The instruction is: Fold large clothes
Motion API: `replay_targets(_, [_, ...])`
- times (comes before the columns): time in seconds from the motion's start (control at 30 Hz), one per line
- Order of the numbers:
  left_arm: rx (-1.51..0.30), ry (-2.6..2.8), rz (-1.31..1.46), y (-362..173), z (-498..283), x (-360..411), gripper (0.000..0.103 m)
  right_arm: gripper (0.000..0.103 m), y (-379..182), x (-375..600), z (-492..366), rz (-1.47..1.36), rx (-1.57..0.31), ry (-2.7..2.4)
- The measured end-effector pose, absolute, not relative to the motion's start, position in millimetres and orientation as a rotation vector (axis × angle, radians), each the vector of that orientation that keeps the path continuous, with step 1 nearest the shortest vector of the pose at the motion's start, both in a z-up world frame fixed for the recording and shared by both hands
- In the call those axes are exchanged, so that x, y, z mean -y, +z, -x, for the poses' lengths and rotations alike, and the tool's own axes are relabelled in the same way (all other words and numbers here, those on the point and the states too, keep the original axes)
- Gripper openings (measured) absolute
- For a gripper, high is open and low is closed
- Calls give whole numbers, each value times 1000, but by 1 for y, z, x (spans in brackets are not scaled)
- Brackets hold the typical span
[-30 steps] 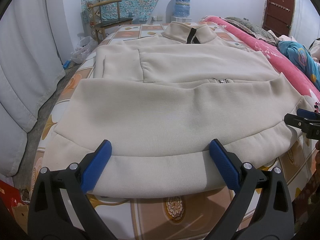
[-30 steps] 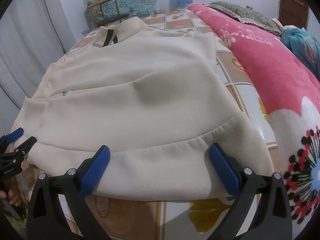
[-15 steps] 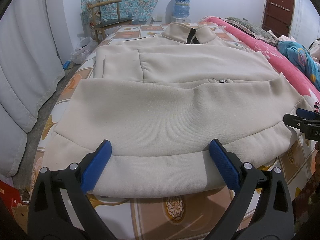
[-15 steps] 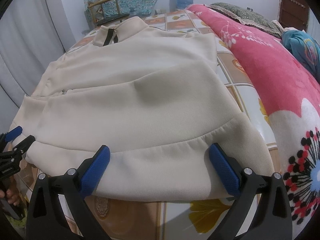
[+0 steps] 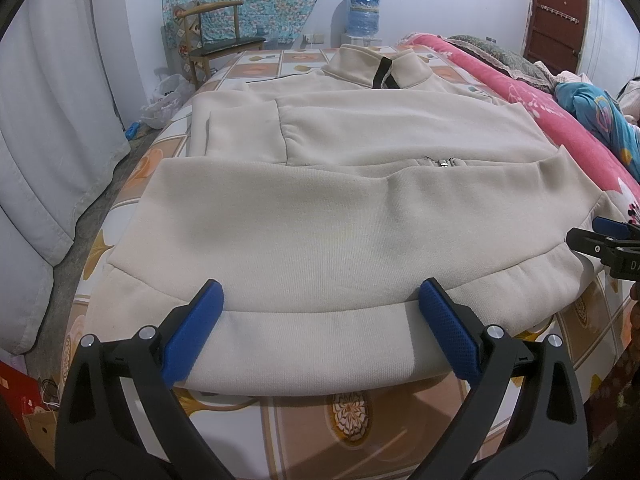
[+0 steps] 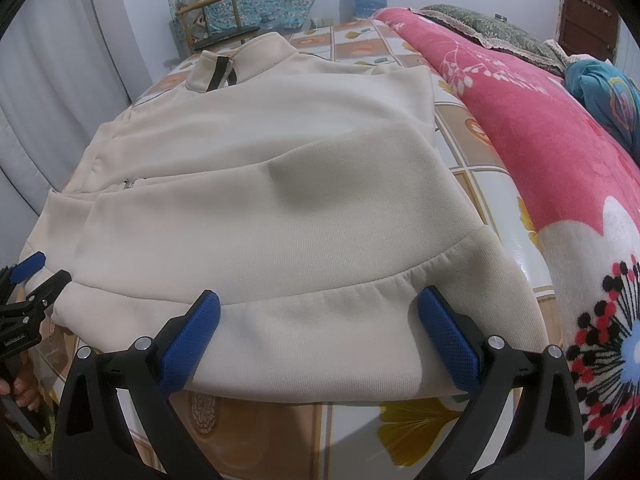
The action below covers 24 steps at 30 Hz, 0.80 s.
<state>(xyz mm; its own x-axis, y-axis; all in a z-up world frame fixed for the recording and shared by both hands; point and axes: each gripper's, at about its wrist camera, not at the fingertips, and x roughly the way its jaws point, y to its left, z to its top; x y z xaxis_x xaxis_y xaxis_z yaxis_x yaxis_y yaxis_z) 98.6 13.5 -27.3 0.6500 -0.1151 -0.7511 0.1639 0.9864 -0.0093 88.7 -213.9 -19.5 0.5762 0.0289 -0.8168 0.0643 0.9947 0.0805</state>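
In my left wrist view, I am looking over a big cream zip-up sweatshirt (image 5: 340, 208) lying flat on the bed (image 5: 352, 416). Its collar (image 5: 380, 66) is pointing away from me, and its ribbed hem (image 5: 312, 348) is the part closest to me. My left gripper (image 5: 320, 334) is standing wide apart with the hem sitting between its blue pads (image 5: 192, 340). It is not pinching anything. At the right edge, my right gripper (image 5: 604, 240) is waiting by the hem's corner.

In my right wrist view, I am seeing the other side of the same sweatshirt (image 6: 260, 216). My right gripper (image 6: 318, 336) is wide apart too, with the hem (image 6: 320, 340) between its pads (image 6: 448, 336), holding nothing. My left gripper (image 6: 28, 284) is peeking in at the far left. A pink flower blanket (image 6: 540, 132) is lying just beside the sweatshirt.

I think things could go wrong if I am grabbing only the top layer. Then the bottom layer would be staying behind, and the fold would be coming out lumpy. If one gripper is lifting faster than the other, the hem could be twisting. The thick cloth could also be slipping out if I am pinching too little of it.
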Motion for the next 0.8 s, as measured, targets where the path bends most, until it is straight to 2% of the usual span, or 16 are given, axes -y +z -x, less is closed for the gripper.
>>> replay_targets(0.8, [-849,-158,-61,-28,-99,-14,95,97,-19,208,-89,-71,-973,-45])
